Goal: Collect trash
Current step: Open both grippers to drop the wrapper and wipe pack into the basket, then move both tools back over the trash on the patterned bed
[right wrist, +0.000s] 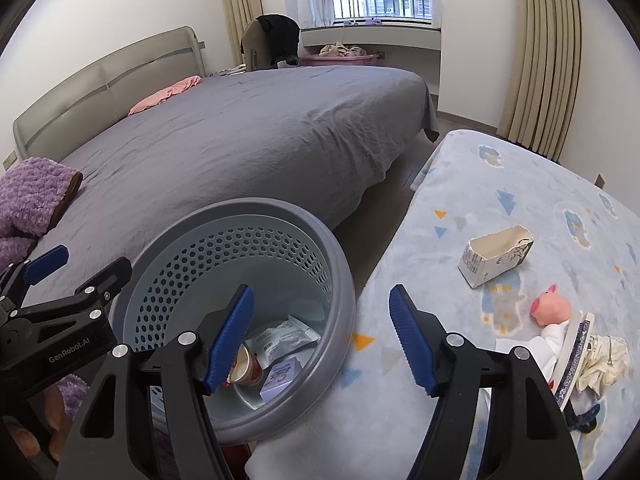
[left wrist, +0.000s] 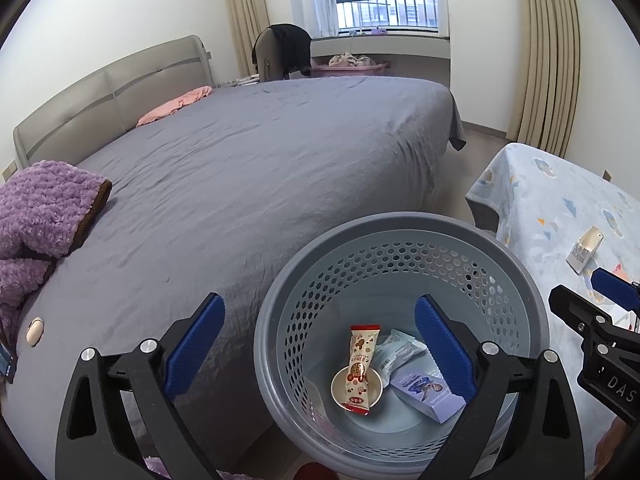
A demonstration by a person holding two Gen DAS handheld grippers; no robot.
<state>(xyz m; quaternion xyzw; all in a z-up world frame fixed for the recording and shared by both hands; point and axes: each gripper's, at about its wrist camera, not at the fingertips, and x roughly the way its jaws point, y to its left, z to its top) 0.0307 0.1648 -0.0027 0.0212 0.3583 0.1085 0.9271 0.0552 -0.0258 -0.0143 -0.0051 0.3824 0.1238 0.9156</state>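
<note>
A grey perforated basket stands between the big bed and a low bed with a blue blanket. Inside lie a red-and-white snack wrapper resting in a paper cup, a pale packet and a lavender box. My left gripper hangs open over the basket's near side, nothing between its pads. My right gripper is open too, straddling the basket rim and the blanket's edge. A torn white carton lies on the blanket beyond it, and crumpled paper at the right.
A pink pig toy and a blue-patterned plate lie on the blue blanket. The grey bed carries a purple fleece and a pink cloth. A strip of floor runs between the beds.
</note>
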